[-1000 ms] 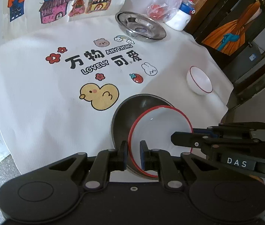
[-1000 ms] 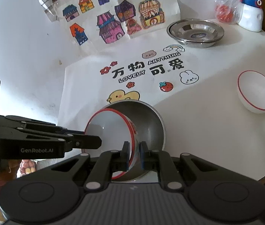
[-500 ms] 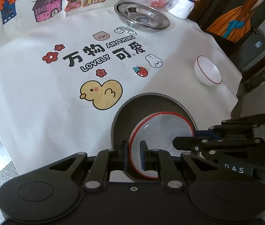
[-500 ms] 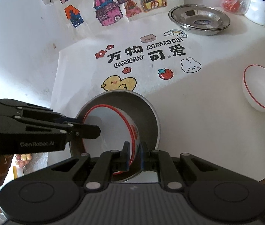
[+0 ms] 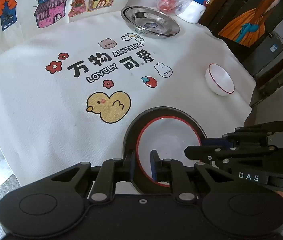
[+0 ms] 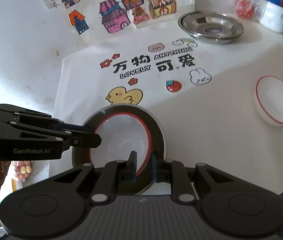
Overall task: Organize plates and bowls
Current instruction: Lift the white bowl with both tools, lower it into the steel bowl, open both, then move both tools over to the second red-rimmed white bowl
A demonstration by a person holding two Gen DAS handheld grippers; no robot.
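The red-rimmed bowl (image 5: 167,140) sits inside the steel plate (image 5: 130,136) at the bench's (image 5: 41,110) near edge, both the left gripper (image 5: 143,165) and right gripper (image 6: 143,165) jaws just opening, straddling its rim without pressing.

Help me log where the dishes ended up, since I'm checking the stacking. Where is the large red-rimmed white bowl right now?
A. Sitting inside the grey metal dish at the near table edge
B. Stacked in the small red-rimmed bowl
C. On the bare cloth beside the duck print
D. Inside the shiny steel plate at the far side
A: the large red-rimmed bowl sits inside the grey metal dish, whose rim rings it in both wrist views.
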